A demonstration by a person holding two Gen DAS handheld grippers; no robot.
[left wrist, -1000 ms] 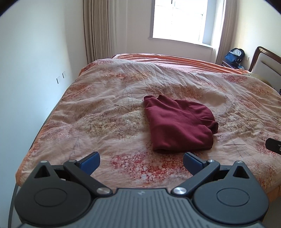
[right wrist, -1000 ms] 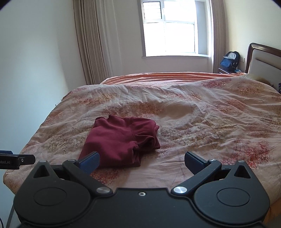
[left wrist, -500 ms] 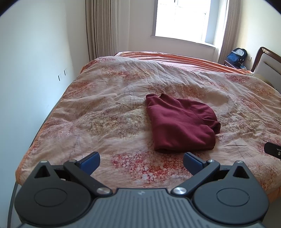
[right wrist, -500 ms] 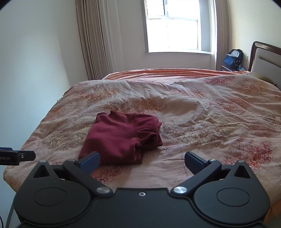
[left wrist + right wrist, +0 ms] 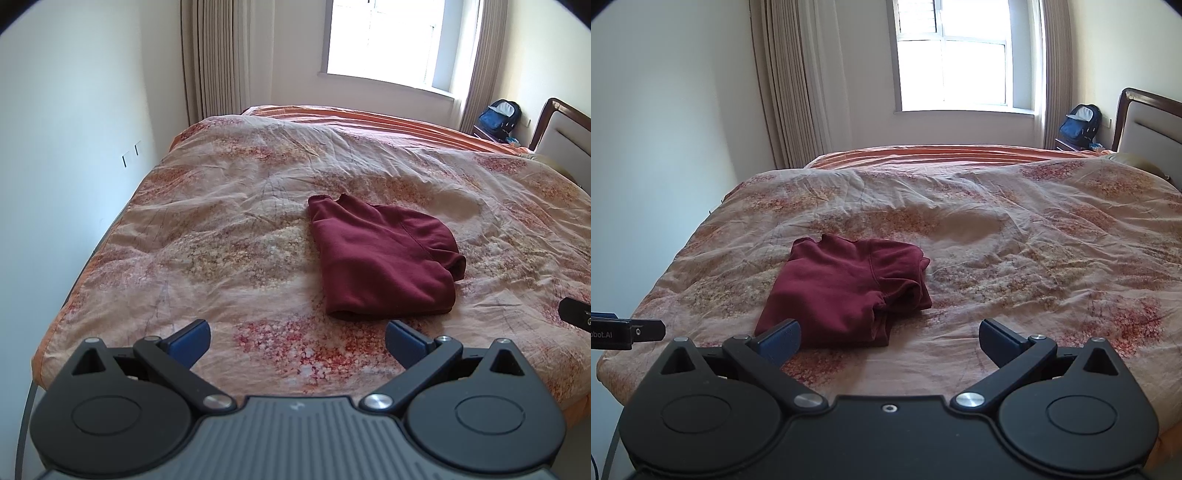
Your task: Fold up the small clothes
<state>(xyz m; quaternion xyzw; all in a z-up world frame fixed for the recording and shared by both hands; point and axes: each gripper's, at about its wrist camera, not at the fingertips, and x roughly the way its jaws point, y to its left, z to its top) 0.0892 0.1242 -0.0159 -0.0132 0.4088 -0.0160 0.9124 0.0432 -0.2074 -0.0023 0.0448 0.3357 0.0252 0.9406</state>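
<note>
While daylight falls through the window [image 5: 955, 61] at the far wall, a wide bed [image 5: 229, 236] fills both views, spread with a wrinkled floral quilt [image 5: 1015, 258] in beige, orange and red, an orange striped sheet [image 5: 934, 151] showing along its far edge. Long beige curtains [image 5: 786, 81] hang either side of the window, and a padded headboard [image 5: 1148, 127] with a dark wood frame stands at the right. On the near half of the quilt lies a maroon sweatshirt [image 5: 384, 258], folded into a compact, roughly rectangular bundle with a cuffed sleeve tucked at its right side; it rests free, touched by neither tool. A blue backpack [image 5: 1080, 122] sits on a low stand in the far right corner. Left tongs [image 5: 297, 341] hover above the near bed edge, blue-padded jaws spread wide and holding nothing, the sweatshirt just beyond them. Right tongs [image 5: 890, 341] hang likewise agape and empty, their left pad overlapping the sweatshirt's near corner in view.
</note>
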